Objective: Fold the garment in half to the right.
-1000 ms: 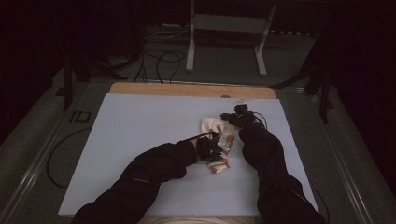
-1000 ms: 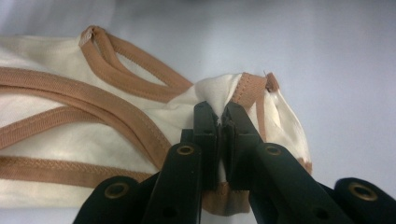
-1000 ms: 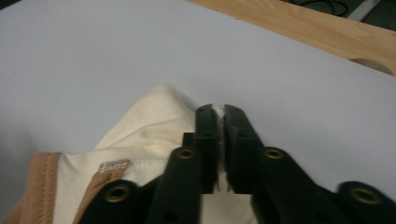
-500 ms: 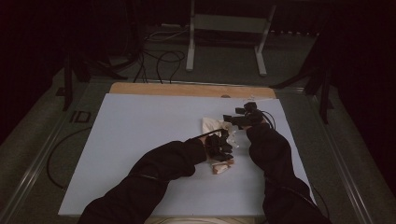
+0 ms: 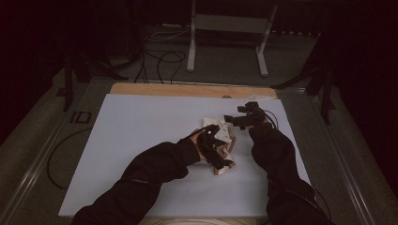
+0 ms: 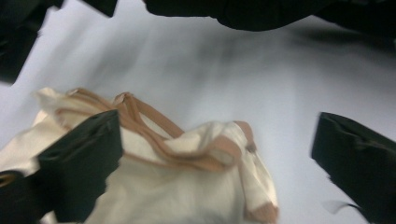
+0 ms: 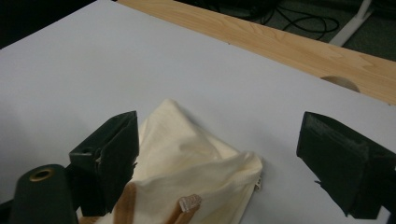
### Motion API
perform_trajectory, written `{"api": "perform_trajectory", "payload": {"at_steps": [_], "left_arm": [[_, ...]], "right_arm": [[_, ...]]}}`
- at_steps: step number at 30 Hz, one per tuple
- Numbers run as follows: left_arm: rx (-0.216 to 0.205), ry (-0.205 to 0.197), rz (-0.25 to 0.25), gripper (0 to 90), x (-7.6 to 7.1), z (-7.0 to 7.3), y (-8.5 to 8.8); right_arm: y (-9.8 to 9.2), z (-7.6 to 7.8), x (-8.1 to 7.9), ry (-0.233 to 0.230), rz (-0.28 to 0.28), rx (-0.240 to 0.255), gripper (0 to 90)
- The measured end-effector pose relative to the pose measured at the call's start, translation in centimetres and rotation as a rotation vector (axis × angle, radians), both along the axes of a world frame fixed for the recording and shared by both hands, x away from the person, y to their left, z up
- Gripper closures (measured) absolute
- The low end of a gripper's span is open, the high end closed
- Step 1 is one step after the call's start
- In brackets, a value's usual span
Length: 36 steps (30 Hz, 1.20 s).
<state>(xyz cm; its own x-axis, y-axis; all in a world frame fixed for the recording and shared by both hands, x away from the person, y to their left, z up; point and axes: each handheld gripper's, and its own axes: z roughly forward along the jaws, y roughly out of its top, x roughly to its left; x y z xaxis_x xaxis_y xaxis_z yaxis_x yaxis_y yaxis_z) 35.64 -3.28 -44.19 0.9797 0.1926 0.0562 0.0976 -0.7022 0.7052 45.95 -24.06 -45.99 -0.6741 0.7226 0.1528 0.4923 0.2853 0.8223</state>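
A cream cloth bag (image 5: 219, 134) with tan straps lies crumpled on the white sheet (image 5: 141, 140), right of centre. My left gripper (image 5: 219, 161) hovers over its near end. In the left gripper view the bag (image 6: 187, 191) and its straps (image 6: 154, 126) lie under the left gripper (image 6: 217, 126). Its jaws have just been opening and stand wide, pressing on nothing. My right gripper (image 5: 237, 119) hangs at the bag's far right edge. In the right gripper view the right gripper (image 7: 219, 123) has also just been opening, and its jaws stand wide above the bag (image 7: 196, 158).
A bare wooden strip (image 5: 187, 90) of the table runs along the sheet's far edge, with a round hole (image 7: 343, 84) in it. Beyond it stand a metal frame's legs (image 5: 192, 47) and floor cables (image 5: 159, 61). The white sheet's left half is bare.
Both grippers opened and let go of the bag, then lifted a little off it. The bag has settled onto the sheet in a crumpled heap.
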Motion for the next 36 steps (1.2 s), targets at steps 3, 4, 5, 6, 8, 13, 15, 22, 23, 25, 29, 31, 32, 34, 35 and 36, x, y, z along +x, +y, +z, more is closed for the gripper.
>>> {"api": "perform_trajectory", "payload": {"at_steps": [3, 4, 5, 6, 8, 13, 15, 22, 23, 25, 29, 31, 32, 34, 35, 36], "left_arm": [[-0.016, 0.0, 0.021, 0.2, -0.3, 0.5, 1.4], [-0.026, -0.011, 0.026, 0.2, -0.5, 0.7, 2.2], [-0.034, -0.011, 0.039, 0.2, -0.7, 0.9, 2.9], [-0.042, -0.011, 0.056, 0.2, -0.9, 1.0, 3.6], [-0.052, -0.009, 0.074, 0.2, -1.2, 1.1, 4.9], [-0.069, -0.009, 0.175, 0.2, -2.3, 0.5, 8.9], [-0.07, -0.004, 0.211, 0.2, -2.7, 0.0, 10.4], [-0.094, 0.058, 0.311, 0.2, -3.9, -2.5, 14.7], [-0.094, 0.058, 0.311, 0.2, -3.9, -2.5, 14.7], [-0.126, 0.068, 0.35, 0.2, -4.3, -3.6, 15.8], [-0.169, 0.089, 0.39, 0.2, -4.6, -4.4, 16.9], [-0.186, 0.089, 0.405, 0.2, -4.7, -4.5, 17.3], [-0.189, 0.085, 0.413, 0.2, -4.7, -4.6, 17.4], [-0.19, 0.088, 0.423, 0.2, -4.6, -4.7, 17.5], [-0.192, 0.084, 0.427, 0.2, -4.7, -4.7, 17.6], [-0.187, 0.075, 0.429, 0.2, -4.7, -4.8, 17.5]], "right_arm": [[0.1, 0.4, -0.2, 0.018, 0.011, 0.008, 12.3], [0.2, 0.4, -0.2, 0.022, 0.016, 0.011, 12.3], [0.3, 0.5, -0.4, 0.026, 0.021, 0.005, 12.3], [0.5, 0.6, -0.5, 0.037, 0.019, -0.001, 12.4], [0.9, 0.7, -0.8, 0.038, 0.015, -0.014, 12.6], [2.4, 0.8, -1.9, 0.059, 0.04, -0.036, 12.5], [3.0, 0.7, -2.4, 0.055, 0.048, -0.061, 16.2], [3.8, -0.7, -3.3, 0.104, 0.064, -0.107, 32.9], [3.8, -0.7, -3.3, 0.104, 0.064, -0.107, 32.9], [3.9, -1.5, -3.3, 0.125, 0.055, -0.13, 34.7], [3.6, -1.8, -3.6, 0.128, 0.043, -0.147, 54.2], [3.3, -1.7, -3.7, 0.125, 0.026, -0.156, 65.9], [3.0, -1.6, -3.8, 0.123, 0.013, -0.158, 72.0], [2.5, -1.5, -3.9, 0.12, -0.004, -0.161, 82.5], [2.3, -1.4, -4.0, 0.115, -0.016, -0.165, 84.9], [2.0, -1.4, -4.0, 0.108, -0.024, -0.157, 85.0]]}}
